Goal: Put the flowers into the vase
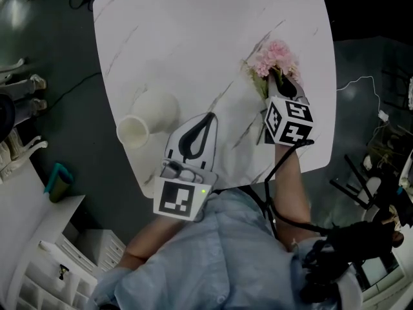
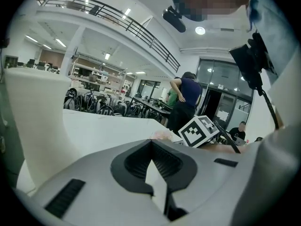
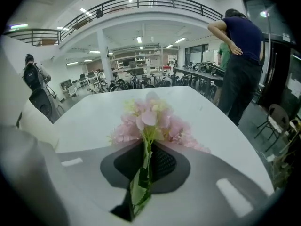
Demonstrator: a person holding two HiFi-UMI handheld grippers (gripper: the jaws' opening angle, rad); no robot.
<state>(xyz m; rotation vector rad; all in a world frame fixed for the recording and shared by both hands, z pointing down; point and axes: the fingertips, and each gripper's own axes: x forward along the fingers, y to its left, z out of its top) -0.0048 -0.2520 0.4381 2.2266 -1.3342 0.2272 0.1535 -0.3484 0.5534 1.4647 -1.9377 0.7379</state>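
A bunch of pink flowers [image 1: 275, 59] with green stems lies at the right side of the white marble table [image 1: 193, 37]. My right gripper [image 1: 279, 77] is shut on the stems. In the right gripper view the blossoms [image 3: 149, 119] stick out past the jaws and a green stem [image 3: 141, 180] is pinched between the pads. A white vase [image 1: 150, 112] stands left of centre, its round mouth [image 1: 132, 132] toward the near-left table edge. My left gripper [image 1: 208, 117] is just right of the vase, shut and empty. The vase [image 2: 33, 121] fills the left of the left gripper view.
The table's near edge runs close under both grippers, with dark floor beyond. A white rack [image 1: 39, 263] and a teal object [image 1: 58, 181] stand at the lower left. Cables and black stands [image 1: 368, 192] crowd the right. A person in a dark top [image 3: 240, 69] stands beyond the table.
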